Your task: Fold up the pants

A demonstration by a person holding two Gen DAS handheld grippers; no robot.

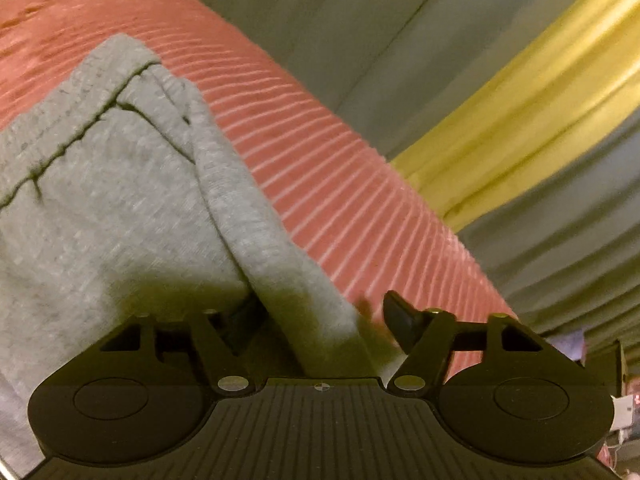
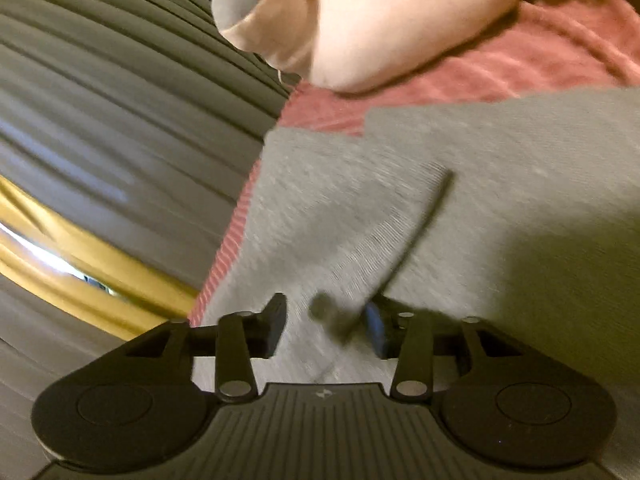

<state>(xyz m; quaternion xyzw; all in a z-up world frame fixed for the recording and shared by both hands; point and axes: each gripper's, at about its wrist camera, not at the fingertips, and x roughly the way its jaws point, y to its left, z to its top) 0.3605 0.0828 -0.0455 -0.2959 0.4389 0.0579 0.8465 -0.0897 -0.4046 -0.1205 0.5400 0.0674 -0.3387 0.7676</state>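
**Grey pants taken up at two edges on the pink spread**

In the left wrist view, a thick fold of the grey marl jersey pants [image 1: 132, 200] is seen between the fingers of the left gripper [image 1: 320, 324]; the right-hand finger [image 1: 400, 316] stands clear of the cloth with a gap showing, while the other finger is buried under the fold, so no clamp is judged yet. In the right wrist view, the fingers of the right gripper [image 2: 328, 328] are held apart over the flat grey cloth, with a thin dark drawcord [image 2: 416, 232] and its blurred end lying between them; nothing is pinched.

For a clean fold, both layers of the fold should be gathered fully between the left pads before any lift, and the cord is best kept out of the right grip, so that cloth alone is taken.

The pants are spread on a pink ribbed bedspread [image 1: 360, 184], their near edge lying close to the bedspread's edge. Beyond that edge, grey pleated fabric [image 1: 400, 40] and a yellow band [image 1: 540, 112] are seen. A pale cream pillow [image 2: 400, 20] rests on the spread just beyond the pants, so room that way is judged short; bare spread is open beside the left gripper.
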